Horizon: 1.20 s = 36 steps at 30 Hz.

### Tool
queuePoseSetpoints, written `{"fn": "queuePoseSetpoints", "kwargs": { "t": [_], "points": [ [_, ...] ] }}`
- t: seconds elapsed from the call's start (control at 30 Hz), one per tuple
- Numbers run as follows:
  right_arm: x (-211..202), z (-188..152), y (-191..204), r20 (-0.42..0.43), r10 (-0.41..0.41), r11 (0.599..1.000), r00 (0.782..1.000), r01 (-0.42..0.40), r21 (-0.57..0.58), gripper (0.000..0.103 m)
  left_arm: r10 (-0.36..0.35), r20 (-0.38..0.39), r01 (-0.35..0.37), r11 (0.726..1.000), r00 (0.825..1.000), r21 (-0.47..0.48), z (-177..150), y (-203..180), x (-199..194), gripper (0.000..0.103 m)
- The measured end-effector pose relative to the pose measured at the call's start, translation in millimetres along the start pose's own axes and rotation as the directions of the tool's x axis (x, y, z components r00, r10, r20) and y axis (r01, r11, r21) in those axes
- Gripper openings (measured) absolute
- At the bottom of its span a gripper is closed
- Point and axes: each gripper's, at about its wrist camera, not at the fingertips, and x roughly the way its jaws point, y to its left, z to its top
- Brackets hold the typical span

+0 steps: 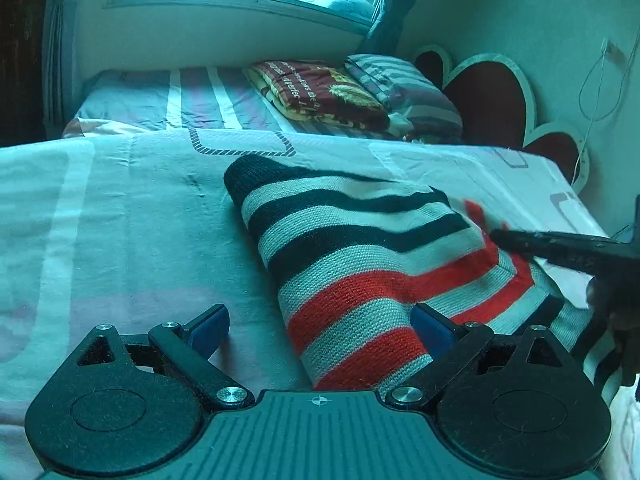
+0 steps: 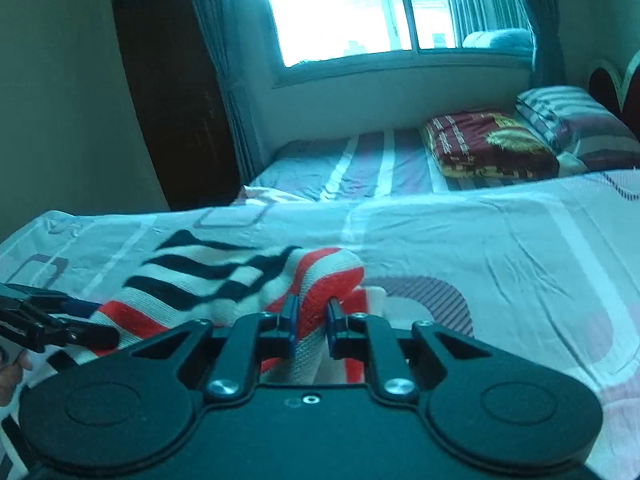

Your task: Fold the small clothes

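left wrist view: the left tool [image 1: 320, 326] sits at the bottom of the frame with its fingers spread wide, holding nothing; its right finger touches the striped sweater [image 1: 360, 264], which lies across the centre and lower right on the bed [image 1: 120, 208]. the right tool [image 1: 560, 246] reaches in from the right edge.

right wrist view: the right tool [image 2: 312, 316] at lower centre is clamped on a red-and-white bunch of the sweater [image 2: 224, 280], left of centre. i judge the fold goes best if the pinched edge is carried low and level, while the left tool [image 2: 68, 320] pins the near side.
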Motion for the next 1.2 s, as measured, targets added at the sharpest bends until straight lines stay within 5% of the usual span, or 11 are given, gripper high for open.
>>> {"fn": "queuePoseSetpoints", "kwargs": {
  "t": [0.1, 0.2, 0.33, 0.43, 0.6, 0.73, 0.8, 0.93, 1.0, 1.1, 1.2],
  "points": [
    [5, -5, -7, -0.018, 0.004, 0.998, 1.000, -0.003, 0.060, 0.013, 0.010, -0.004, -0.009, 1.000, 1.000, 0.019, 1, -2, 2, 0.097],
    [-2, 0, -6, -0.038, -0.031, 0.994, 0.999, 0.034, 0.100, 0.030, 0.009, -0.004, -0.009, 1.000, 1.000, 0.010, 0, 1, 1, 0.099],
    [-49, -1, -2, 0.012, 0.040, 0.991, 0.999, -0.041, 0.130, 0.029, 0.026, 0.021, -0.027, 0.999, 0.999, 0.026, 4, -7, -25, 0.099],
    [-77, -14, 8, -0.013, 0.104, 0.989, 0.995, -0.102, 0.103, 0.030, -0.052, 0.039, 0.051, 0.998, 0.998, 0.028, -2, -16, -46, 0.099],
    [-71, -39, 5, -0.115, 0.099, 0.989, 0.988, -0.085, 0.120, 0.031, -0.079, -0.028, 0.079, 0.997, 0.996, -0.005, -23, -11, -37, 0.099],
    [-77, -34, -4, -0.102, 0.116, 0.974, 0.988, -0.093, 0.208, 0.037, -0.072, -0.028, 0.071, 0.997, 0.997, -0.039, -21, -9, -42, 0.099],
    [-83, -28, -11, -0.066, 0.173, 0.953, 0.983, -0.150, 0.264, 0.037, -0.099, -0.012, 0.098, 0.993, 0.995, -0.062, -18, -7, -46, 0.099],
    [-73, -26, -40, -0.034, 0.263, 0.875, 0.964, -0.223, 0.431, 0.070, -0.215, -0.025, 0.205, 0.957, 0.976, -0.205, -12, 14, -38, 0.099],
    [-57, -30, -55, -0.063, 0.309, 0.826, 0.949, -0.236, 0.511, 0.070, -0.285, -0.068, 0.255, 0.923, 0.956, -0.289, -13, 25, -25, 0.099],
    [-35, -39, -73, -0.095, 0.382, 0.756, 0.919, -0.252, 0.604, 0.072, -0.325, -0.113, 0.275, 0.906, 0.939, -0.321, -16, 32, -11, 0.099],
    [-26, -42, -78, -0.089, 0.432, 0.730, 0.898, -0.290, 0.619, 0.072, -0.366, -0.120, 0.310, 0.890, 0.923, -0.334, -17, 36, -5, 0.099]
  ]
}}
